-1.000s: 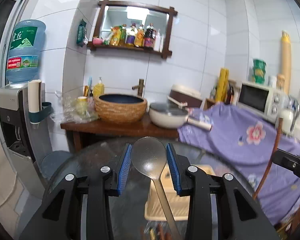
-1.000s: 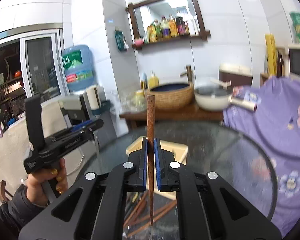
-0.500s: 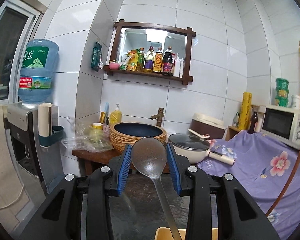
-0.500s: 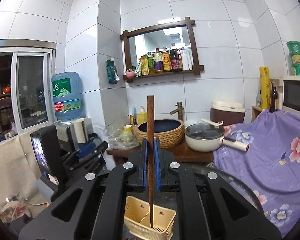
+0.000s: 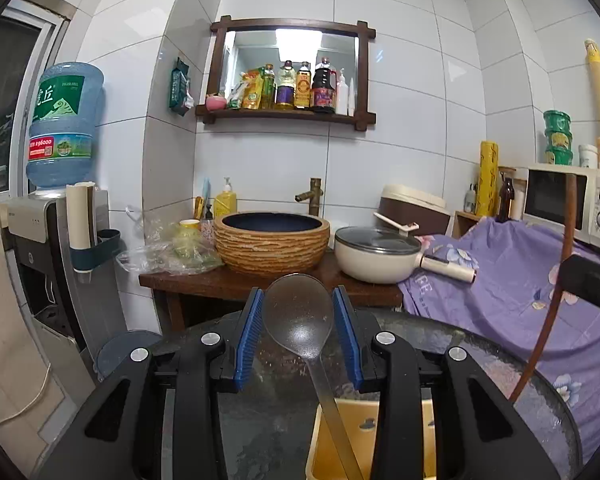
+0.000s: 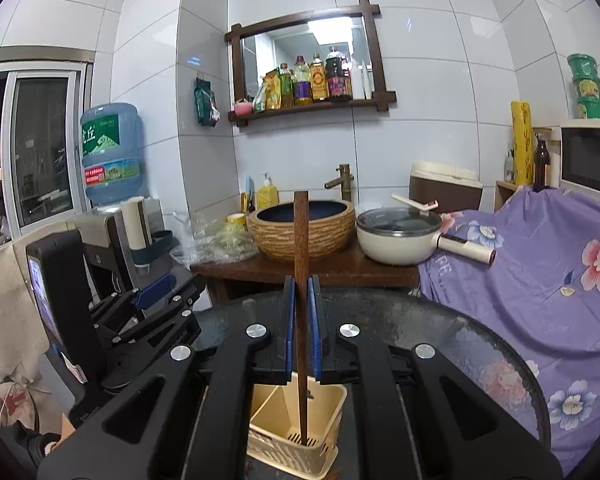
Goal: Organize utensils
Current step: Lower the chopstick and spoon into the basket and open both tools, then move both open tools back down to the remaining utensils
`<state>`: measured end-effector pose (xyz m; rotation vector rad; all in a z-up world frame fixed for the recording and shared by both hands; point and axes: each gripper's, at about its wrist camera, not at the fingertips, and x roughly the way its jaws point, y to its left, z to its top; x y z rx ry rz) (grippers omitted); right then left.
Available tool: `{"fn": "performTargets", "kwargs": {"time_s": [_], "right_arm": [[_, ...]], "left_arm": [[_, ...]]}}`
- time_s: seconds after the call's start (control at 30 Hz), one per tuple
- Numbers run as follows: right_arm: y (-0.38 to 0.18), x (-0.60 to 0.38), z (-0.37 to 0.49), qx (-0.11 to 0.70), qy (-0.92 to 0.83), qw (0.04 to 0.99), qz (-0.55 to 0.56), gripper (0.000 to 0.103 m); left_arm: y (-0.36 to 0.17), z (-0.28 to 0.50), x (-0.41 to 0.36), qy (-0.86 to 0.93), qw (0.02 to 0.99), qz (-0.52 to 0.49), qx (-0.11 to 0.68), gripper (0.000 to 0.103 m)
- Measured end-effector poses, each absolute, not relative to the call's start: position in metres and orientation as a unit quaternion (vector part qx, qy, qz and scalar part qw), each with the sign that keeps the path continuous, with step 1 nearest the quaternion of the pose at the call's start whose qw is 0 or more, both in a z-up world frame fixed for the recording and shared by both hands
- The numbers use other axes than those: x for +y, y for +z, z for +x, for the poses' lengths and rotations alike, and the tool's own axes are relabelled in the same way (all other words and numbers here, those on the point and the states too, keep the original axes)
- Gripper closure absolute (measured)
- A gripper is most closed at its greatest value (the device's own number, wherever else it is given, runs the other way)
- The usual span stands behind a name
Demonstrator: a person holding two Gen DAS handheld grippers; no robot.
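In the left wrist view, a blue water jug (image 5: 62, 120) sits at the upper left. At lower centre the left gripper (image 5: 299, 336) clamps a translucent ladle (image 5: 298, 320) by its bowl edges, its handle slanting down into a yellow utensil basket (image 5: 324, 444) at the bottom edge. In the right wrist view, the left gripper (image 6: 156, 292) shows at the left edge. At centre the right gripper (image 6: 301, 328) is pinched nearly closed on an upright brown wooden stick (image 6: 301, 280), whose lower tip reaches into the yellow utensil basket (image 6: 296, 424) on the round glass table (image 6: 460, 344).
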<state>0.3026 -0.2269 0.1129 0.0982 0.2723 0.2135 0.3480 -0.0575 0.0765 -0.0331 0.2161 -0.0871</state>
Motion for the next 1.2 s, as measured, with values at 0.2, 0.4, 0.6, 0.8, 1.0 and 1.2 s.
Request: {"fn": "performTargets", "kwargs": {"time_s": [0.2, 0.4, 0.6, 0.8, 1.0, 1.2], "right_arm": [[0.093, -0.226, 0.304, 0.154, 0.106, 0.981, 0.049, 0.096], [0.078, -0.224, 0.306, 0.168, 0.106, 0.979, 0.044, 0.096], [0.070, -0.226, 0.306, 0.176, 0.104, 0.978, 0.044, 0.095], [0.062, -0.237, 0.299, 0.190, 0.106, 0.974, 0.058, 0.084], [0.047, -0.250, 0.275, 0.214, 0.100, 0.969, 0.074, 0.051], [0.010, -0.252, 0.254, 0.301, 0.120, 0.943, 0.082, 0.051]], "left_arm": [[0.062, 0.345, -0.058, -0.061, 0.990, -0.011, 0.129, 0.068], [0.047, 0.347, -0.058, -0.071, 0.985, -0.005, 0.158, 0.068], [0.040, 0.347, -0.059, -0.075, 0.983, 0.003, 0.169, 0.067], [0.043, 0.338, -0.053, -0.079, 0.983, -0.001, 0.164, 0.039], [0.043, 0.315, -0.036, -0.088, 0.981, -0.009, 0.174, 0.018], [0.022, 0.290, -0.020, -0.101, 0.967, -0.004, 0.236, 0.012]]}}
